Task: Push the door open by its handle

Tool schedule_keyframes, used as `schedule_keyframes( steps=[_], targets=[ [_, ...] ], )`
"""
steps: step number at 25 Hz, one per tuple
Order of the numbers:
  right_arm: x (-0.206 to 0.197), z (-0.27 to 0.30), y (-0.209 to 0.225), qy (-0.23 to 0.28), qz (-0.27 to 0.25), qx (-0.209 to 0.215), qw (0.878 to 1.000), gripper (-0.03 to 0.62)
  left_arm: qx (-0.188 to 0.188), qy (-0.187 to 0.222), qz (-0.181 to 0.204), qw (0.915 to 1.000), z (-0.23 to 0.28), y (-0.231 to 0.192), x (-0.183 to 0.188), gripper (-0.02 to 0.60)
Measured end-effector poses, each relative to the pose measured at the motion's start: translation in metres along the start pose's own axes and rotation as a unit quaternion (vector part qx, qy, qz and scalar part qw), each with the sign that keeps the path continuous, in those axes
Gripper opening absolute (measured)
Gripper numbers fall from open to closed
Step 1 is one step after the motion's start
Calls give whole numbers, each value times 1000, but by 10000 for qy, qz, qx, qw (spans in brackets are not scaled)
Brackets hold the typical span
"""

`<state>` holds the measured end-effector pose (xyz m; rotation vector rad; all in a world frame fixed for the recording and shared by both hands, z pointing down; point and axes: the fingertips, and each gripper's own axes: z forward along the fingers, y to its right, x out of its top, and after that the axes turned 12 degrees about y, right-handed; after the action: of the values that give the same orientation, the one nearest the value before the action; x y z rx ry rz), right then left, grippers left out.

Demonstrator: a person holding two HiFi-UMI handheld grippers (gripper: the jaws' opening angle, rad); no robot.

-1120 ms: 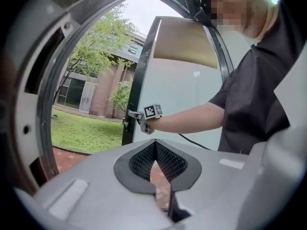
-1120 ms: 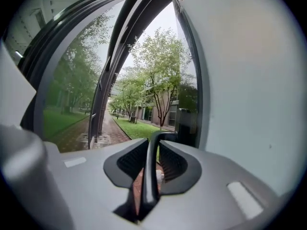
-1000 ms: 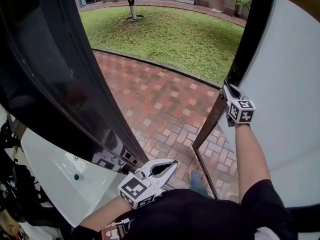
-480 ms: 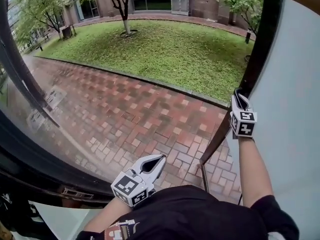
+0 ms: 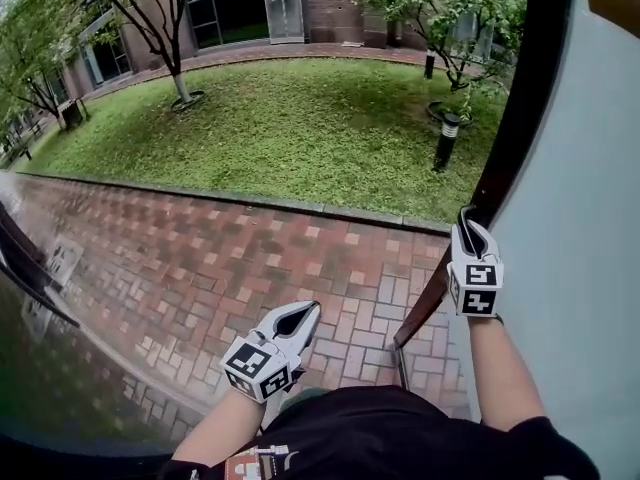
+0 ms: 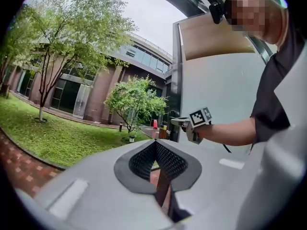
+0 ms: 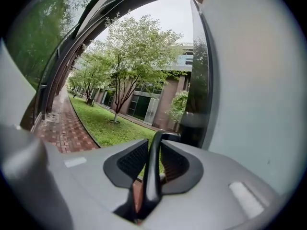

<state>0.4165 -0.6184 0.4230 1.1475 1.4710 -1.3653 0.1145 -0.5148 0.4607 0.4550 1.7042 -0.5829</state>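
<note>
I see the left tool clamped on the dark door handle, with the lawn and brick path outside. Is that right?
Not quite. It is the right tool that is clamped on the dark door handle, as the right gripper view shows. The left tool has its tips together with nothing between them. The lawn and brick path outside are as you say.

Looked out over the left gripper (image 6: 156, 143), jaws shut tip to tip, nothing between them. Saw past them the right gripper (image 6: 181, 124) on an outstretched arm (image 6: 230, 131), up against the edge of a white door (image 6: 216, 90). Took in a lawn (image 6: 62, 138), a brick path (image 6: 19, 169), a small tree (image 6: 134, 99) and a brick building (image 6: 98, 97) behind.
</note>
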Motion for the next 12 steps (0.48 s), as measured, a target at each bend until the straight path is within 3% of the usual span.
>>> schedule_keyframes(
  steps=[6, 12],
  targets=[
    [-19, -1, 73, -141, -50, -513, 9986, 74, -433, -11, -191, 9989, 72, -59, -13, -6],
    [-43, -10, 153, -340, 24, -1090, 9935, 74, -880, -308, -262, 9953, 136, -151, -23, -6]
  ],
)
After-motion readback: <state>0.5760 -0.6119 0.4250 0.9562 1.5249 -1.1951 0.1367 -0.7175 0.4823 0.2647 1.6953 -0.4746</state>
